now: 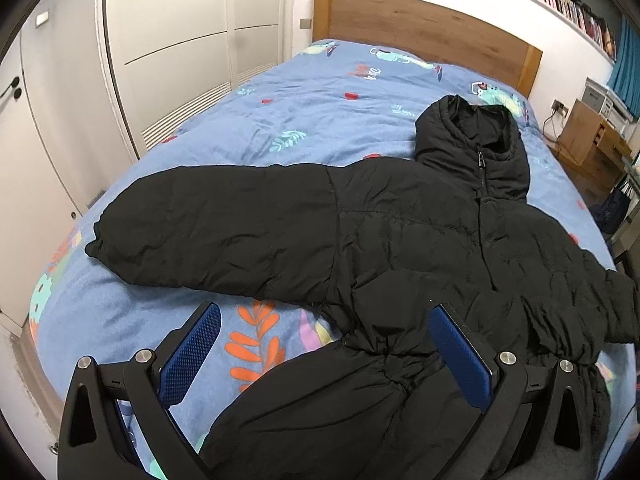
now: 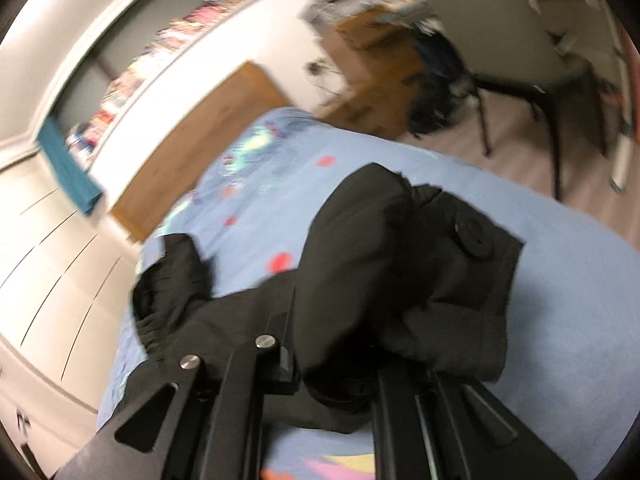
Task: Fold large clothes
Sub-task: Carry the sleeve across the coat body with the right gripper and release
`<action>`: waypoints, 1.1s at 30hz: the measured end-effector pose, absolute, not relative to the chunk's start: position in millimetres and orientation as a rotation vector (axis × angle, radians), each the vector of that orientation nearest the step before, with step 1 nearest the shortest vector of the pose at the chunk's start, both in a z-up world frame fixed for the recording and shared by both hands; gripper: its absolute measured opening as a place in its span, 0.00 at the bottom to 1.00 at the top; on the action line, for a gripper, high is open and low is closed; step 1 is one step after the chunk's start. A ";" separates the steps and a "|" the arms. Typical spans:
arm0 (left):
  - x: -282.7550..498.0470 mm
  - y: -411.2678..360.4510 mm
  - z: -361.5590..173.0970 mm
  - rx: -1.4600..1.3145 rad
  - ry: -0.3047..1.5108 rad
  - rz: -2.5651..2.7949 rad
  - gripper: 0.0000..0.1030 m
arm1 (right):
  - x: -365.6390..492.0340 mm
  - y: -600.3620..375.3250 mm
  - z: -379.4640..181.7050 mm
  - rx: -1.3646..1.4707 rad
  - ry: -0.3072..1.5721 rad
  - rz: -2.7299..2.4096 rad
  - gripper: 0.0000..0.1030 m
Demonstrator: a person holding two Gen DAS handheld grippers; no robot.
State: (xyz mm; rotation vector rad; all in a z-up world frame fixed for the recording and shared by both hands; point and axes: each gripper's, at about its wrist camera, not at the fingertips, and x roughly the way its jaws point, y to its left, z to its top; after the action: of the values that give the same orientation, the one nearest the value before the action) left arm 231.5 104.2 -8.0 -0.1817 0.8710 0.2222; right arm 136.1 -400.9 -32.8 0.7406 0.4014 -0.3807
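1. Jacket [image 1: 400,240]: black, puffy, hooded, laid front-up on the bed [image 1: 280,120]; one sleeve is stretched out flat, the zip is closed.
2. Left claw [image 1: 324,356]: held spread apart above the jacket's hem, nothing between its blue pads [image 1: 192,356].
3. Right claw [image 2: 340,356]: clamped on a bunched sleeve of the jacket [image 2: 400,272], which is lifted off the bed [image 2: 560,300]; the view is blurred.
4. Headboard [image 1: 420,28]: wooden, seen at the far end.

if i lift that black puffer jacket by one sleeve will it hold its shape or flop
The black puffer jacket will likely flop: it lies creased and slumped on the bed. Quilted padding suggests it is bulky but light. Its smooth shell may slip in the right hand-held gripper, shut on bunched fabric.
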 end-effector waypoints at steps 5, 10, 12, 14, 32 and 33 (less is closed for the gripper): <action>223.8 120.6 -5.5 -0.217 0.877 0.209 0.99 | 168.2 -347.7 10.5 0.663 0.378 -0.248 0.10; 217.2 139.7 -1.9 -0.230 0.864 0.216 0.99 | 209.2 -274.0 36.6 0.583 0.407 -0.109 0.10; 213.5 148.2 -0.2 -0.235 0.855 0.219 0.99 | 221.5 -249.3 39.8 0.552 0.427 -0.070 0.10; 209.9 157.7 0.1 -0.245 0.852 0.218 0.99 | 238.6 -219.6 39.0 0.509 0.459 -0.037 0.10; 178.0 237.2 -13.5 -0.313 0.856 0.297 0.99 | 316.4 -45.8 -82.7 0.232 0.869 0.009 0.14; 176.4 238.1 -11.7 -0.312 0.853 0.298 0.99 | 314.8 -46.2 -87.0 0.227 0.879 0.006 0.18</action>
State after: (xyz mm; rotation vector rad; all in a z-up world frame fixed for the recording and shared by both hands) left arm 176.4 238.1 -11.7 -0.3117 0.8534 0.2979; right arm 314.8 -46.2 -87.0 0.2268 0.8788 0.0059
